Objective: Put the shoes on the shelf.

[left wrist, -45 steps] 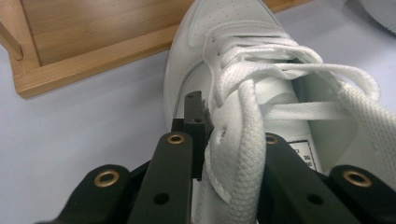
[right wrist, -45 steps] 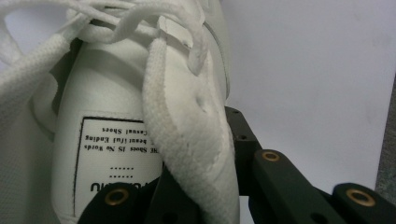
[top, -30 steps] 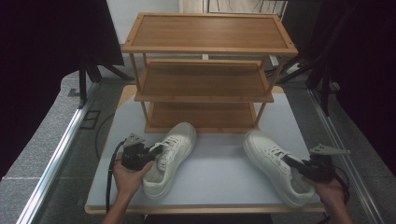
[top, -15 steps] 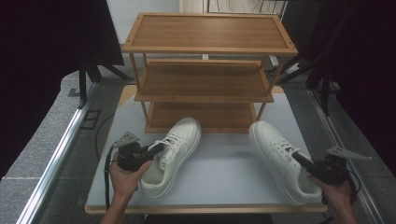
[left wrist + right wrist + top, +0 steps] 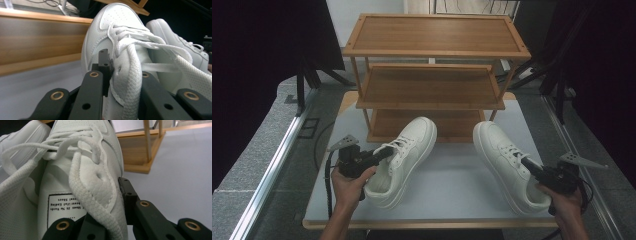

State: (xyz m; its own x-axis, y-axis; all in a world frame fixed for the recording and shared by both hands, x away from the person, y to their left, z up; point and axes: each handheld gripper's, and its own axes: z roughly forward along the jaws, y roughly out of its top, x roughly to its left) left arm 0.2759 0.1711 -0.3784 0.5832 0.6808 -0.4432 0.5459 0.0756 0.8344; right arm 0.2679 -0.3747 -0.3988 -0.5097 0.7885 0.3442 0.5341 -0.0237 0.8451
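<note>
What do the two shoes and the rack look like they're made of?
Left shoe and right shoe: probably smooth white leather or synthetic, going by the matte sheen, stitched panels and perforated toe; woven fabric laces and mesh lining. Rack: wood or bamboo by its look, with warm brown grain lines and a satin finish.

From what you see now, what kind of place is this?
Probably a recording studio or lab bench, not a home: dark curtains hang around a white table, stand legs rise behind it, and a bare wooden rack with two white shoes is staged on top.
</note>
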